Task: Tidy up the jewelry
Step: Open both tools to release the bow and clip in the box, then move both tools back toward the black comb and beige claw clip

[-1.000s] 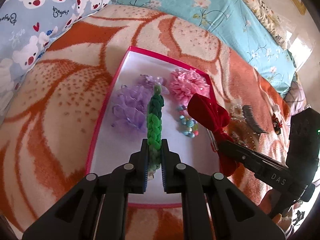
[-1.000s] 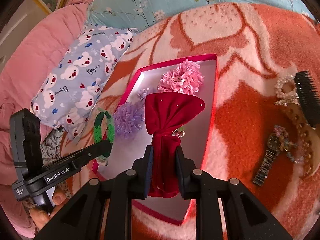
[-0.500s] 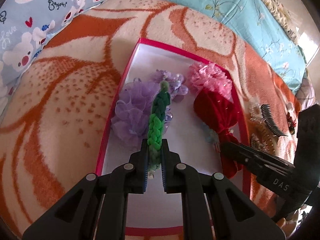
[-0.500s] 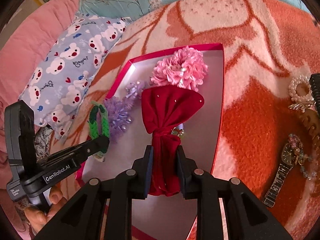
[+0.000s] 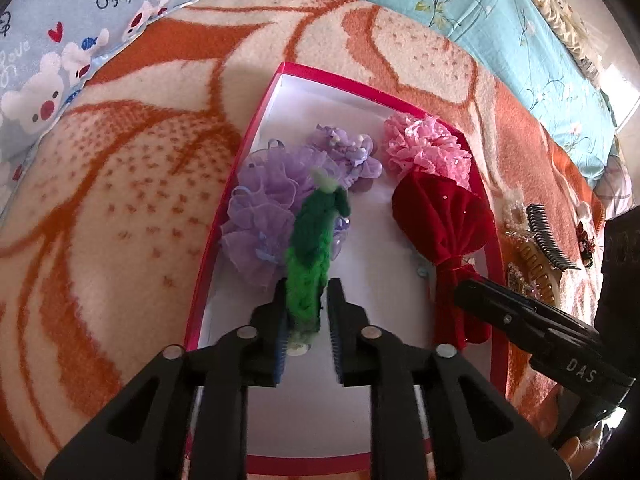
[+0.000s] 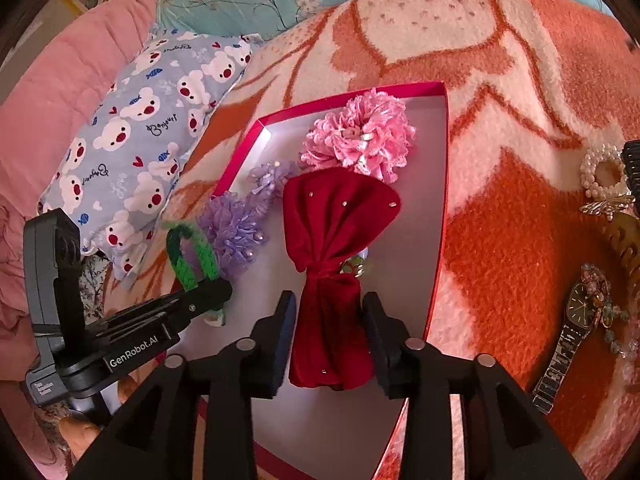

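A pink-rimmed white box [image 5: 328, 108] [image 6: 424, 200] lies on the orange blanket. Above its near left part my left gripper [image 5: 306, 320] [image 6: 212, 296] is opening. A green braided band [image 5: 310, 248] [image 6: 210, 258] stands blurred between its pads, with a gap on the right side. My right gripper [image 6: 330, 320] [image 5: 468, 292] is opening too. A dark red velvet bow [image 6: 332, 216] [image 5: 440, 216] lies in the box between its fingers, and neither pad presses on it. Purple scrunchies [image 5: 264, 216] [image 6: 232, 224] and a pink one [image 5: 424, 148] [image 6: 360, 136] lie further back in the box.
On the blanket right of the box lie a wristwatch [image 6: 580, 312], a pearl ring [image 6: 600, 172] and a black comb clip [image 5: 548, 236]. A bear-print pillow [image 5: 60, 20] [image 6: 140, 140] sits to the left. A pink quilt fills the far left of the right wrist view.
Both grippers came down over the box with their pieces. Their jaws have parted: the red bow now rests on the box floor and the green band has come loose.
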